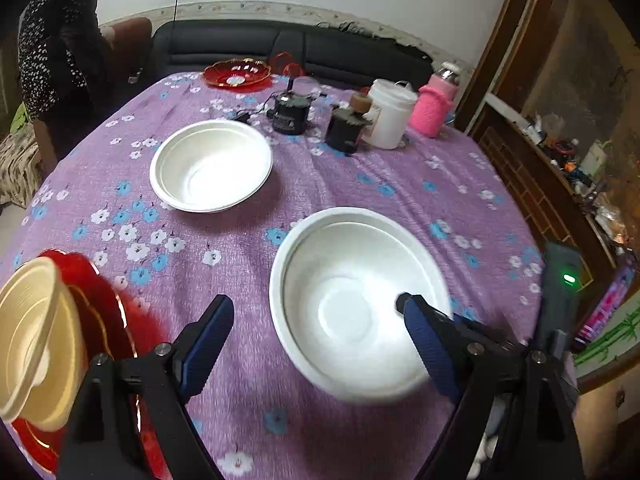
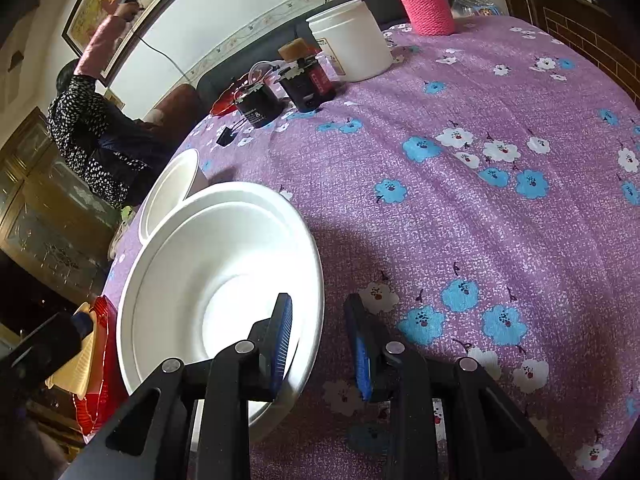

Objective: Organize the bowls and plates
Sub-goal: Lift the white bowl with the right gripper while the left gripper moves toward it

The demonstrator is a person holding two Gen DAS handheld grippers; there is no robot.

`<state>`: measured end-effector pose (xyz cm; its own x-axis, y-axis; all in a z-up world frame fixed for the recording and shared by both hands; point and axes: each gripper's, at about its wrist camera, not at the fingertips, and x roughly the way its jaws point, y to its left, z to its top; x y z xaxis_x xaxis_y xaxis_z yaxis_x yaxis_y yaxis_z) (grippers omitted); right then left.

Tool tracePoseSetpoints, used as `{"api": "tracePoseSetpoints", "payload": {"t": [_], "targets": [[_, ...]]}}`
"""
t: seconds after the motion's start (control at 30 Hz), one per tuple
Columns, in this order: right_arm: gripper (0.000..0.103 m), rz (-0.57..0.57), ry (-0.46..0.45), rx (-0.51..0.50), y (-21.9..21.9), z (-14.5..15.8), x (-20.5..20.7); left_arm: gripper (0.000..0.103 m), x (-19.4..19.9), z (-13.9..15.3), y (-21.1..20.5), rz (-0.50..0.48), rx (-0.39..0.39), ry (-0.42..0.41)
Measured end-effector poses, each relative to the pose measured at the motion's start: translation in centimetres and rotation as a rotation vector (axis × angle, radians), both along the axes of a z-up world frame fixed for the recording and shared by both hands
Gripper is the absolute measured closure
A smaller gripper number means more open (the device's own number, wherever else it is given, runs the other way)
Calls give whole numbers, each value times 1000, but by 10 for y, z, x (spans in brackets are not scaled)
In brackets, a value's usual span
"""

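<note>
Blue ribbed pads of the right claw (image 2: pixel 320 344) stand spread in the lower middle of the right wrist view, one pad inside the near round white foam bowl (image 2: pixel 216 280) and the other outside its wall, so the rim sits between them; whether either pad touches it cannot be told. That same bowl fills the lower centre of the left wrist view, on the purple flowered cloth of the worktop (image 1: pixel 360 184). The left claw (image 1: pixel 316 310) is spread wide there, its right pad over the bowl's right rim and its left pad over bare cloth, gripping nothing. At the lower left edge, a cream plastic bowl (image 1: pixel 32 332) tilts on a red scalloped plate with gold trim (image 1: pixel 104 300). Further up and left of centre rests a second white foam bowl (image 1: pixel 211 165), apart from the first. Along the far side stand two black jars (image 1: pixel 290 114), a white lidded tub (image 1: pixel 390 118), a pink knitted bottle sleeve (image 1: pixel 434 110) and another red scalloped dish (image 1: pixel 237 74).
</note>
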<state>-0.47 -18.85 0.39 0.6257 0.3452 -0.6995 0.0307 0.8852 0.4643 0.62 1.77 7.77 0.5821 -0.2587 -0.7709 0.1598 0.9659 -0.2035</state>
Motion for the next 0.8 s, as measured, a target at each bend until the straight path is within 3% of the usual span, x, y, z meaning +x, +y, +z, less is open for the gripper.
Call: {"api": "tracePoseSetpoints", "payload": {"t": [0.27, 0.43, 0.57, 0.67, 0.8], "targets": [[79, -31, -8, -62, 0, 3, -1, 17, 20, -18, 2, 13, 9, 64], [79, -23, -1, -57, -1, 2, 0, 17, 36, 21, 13, 48, 47, -33], [79, -26, 0, -48, -1, 1, 0, 17, 74, 56, 26, 127, 184, -83], [79, -26, -1, -49, 0, 0, 0, 16, 113, 66, 35, 180, 272, -92], [79, -25, -5, -54, 1, 0, 0, 16, 154, 67, 53, 235, 243, -38]]}}
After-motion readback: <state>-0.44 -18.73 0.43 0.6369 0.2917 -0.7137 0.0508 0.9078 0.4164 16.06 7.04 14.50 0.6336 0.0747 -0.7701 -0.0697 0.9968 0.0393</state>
